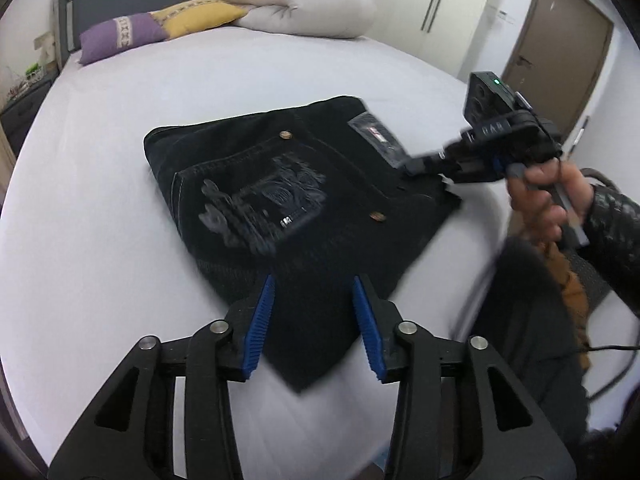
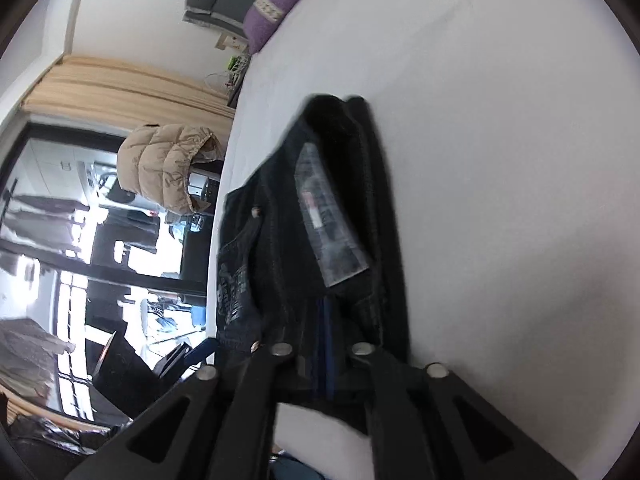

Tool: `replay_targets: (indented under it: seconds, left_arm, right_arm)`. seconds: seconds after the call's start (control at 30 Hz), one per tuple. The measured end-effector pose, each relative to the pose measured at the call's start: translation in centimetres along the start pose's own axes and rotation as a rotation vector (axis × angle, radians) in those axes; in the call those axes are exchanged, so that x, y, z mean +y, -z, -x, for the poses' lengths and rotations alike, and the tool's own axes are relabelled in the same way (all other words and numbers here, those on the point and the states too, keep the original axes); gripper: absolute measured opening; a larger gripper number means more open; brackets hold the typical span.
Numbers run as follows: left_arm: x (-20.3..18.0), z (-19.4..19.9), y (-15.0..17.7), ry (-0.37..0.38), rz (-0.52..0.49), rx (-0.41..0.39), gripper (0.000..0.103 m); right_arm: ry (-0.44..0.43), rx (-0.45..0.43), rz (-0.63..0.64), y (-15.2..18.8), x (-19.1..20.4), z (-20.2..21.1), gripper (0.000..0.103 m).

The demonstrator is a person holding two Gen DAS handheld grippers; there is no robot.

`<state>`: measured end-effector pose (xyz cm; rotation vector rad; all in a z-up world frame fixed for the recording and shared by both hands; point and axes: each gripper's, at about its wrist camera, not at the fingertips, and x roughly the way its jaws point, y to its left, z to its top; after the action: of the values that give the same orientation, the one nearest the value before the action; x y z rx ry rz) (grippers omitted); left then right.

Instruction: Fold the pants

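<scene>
Black jeans (image 1: 280, 200) lie folded into a compact stack on the white bed (image 1: 120, 240), back pocket with grey embroidery and waist label facing up. My left gripper (image 1: 314, 292) is open, its blue pads either side of the stack's near corner, just above it. My right gripper (image 1: 420, 168) comes in from the right and is shut on the jeans' waistband edge. In the right wrist view the jeans (image 2: 288, 240) fill the middle, and the right gripper (image 2: 324, 312) has its blue pads closed together on the fabric.
Purple and yellow pillows (image 1: 132, 34) and a rolled white duvet (image 1: 304, 0) sit at the head of the bed. A brown door (image 1: 560, 60) stands at the right. A tan puffer jacket (image 2: 168, 168) hangs beyond the bed's left edge.
</scene>
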<state>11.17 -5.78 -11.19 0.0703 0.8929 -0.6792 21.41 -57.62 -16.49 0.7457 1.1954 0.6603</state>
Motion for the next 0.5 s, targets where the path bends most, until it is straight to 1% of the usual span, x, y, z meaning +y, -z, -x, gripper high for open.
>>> replay_targets:
  seconds: [0.03, 0.07, 0.1, 0.13, 0.17, 0.23, 0.33, 0.37, 0.4, 0.43, 0.5]
  left_arm:
    - [0.5, 1.0, 0.1, 0.007, 0.031, -0.015, 0.050]
    - [1.4, 1.8, 0.0, -0.002, 0.061, -0.036, 0.063]
    - [2.4, 2.6, -0.1, -0.015, 0.093, -0.057, 0.071]
    - [3.6, 3.0, -0.6, -0.028, 0.150, -0.079, 0.082]
    - [4.6, 3.1, -1.0, -0.024, 0.195, -0.087, 0.086]
    - [7.2, 2.1, -2.0, 0.030, 0.301, -0.072, 0.086]
    - [9.6, -1.0, -3.3, 0.115, 0.428, -0.013, 0.086]
    - [10.1, -2.1, -3.7, 0.136, 0.449, 0.008, 0.086]
    - [10.5, -3.3, -4.3, 0.140, 0.463, 0.035, 0.086]
    - [10.7, -4.3, -4.6, 0.144, 0.469, 0.067, 0.086]
    - [10.9, -6.1, -5.0, 0.175, 0.474, 0.115, 0.086]
  right_arm:
    - [-0.002, -0.028, 0.019, -0.1, 0.8, 1.1, 0.050]
    - [-0.004, -0.056, 0.028, -0.3, 1.3, 1.8, 0.059]
    - [-0.005, -0.086, 0.036, -0.5, 1.6, 2.8, 0.069]
    - [-0.005, -0.115, 0.044, -0.8, 1.8, 3.7, 0.070]
    - [0.000, -0.130, 0.050, -1.3, 1.9, 4.2, 0.071]
    - [0.036, -0.107, 0.040, -2.3, 1.5, 4.0, 0.071]
    - [0.085, -0.029, 0.003, -3.4, 0.0, 1.8, 0.071]
    - [0.103, -0.001, -0.013, -3.6, -0.6, 0.9, 0.071]
    - [0.115, 0.019, -0.026, -3.9, -1.0, 0.2, 0.070]
    - [0.115, 0.027, -0.032, -4.1, -1.3, -0.3, 0.070]
    - [0.092, 0.032, -0.026, -4.6, -1.2, -0.9, 0.070]
